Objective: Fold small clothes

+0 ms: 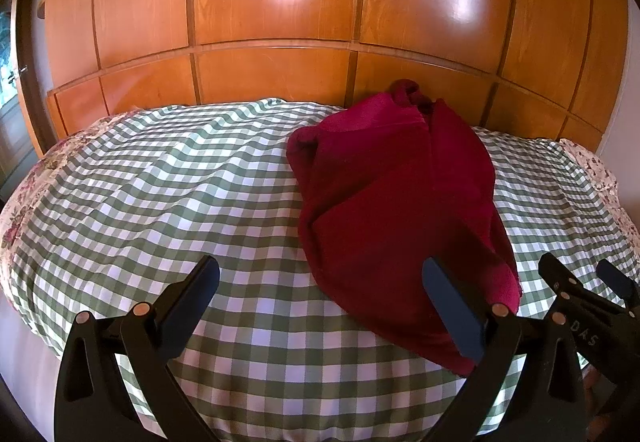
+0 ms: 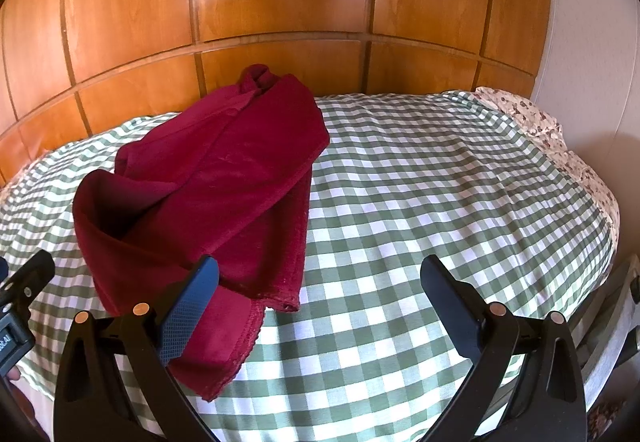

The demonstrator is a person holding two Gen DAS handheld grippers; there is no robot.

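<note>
the left gripper (image 1: 320, 306) hung wide open with nothing in it, its right finger in front of the near hem of the dark red garment (image 1: 400, 201). the right gripper (image 2: 320, 306) also gaped empty, its left finger over that hem. the garment lay loosely folded on the green checked bed cover (image 2: 440, 181), its collar toward the wooden headboard (image 1: 280, 21).

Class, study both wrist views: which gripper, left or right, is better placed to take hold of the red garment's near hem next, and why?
Probably the right gripper: its left finger already overlaps the red garment at the near hem, jaws open. The left gripper faces mostly checked cloth.
</note>
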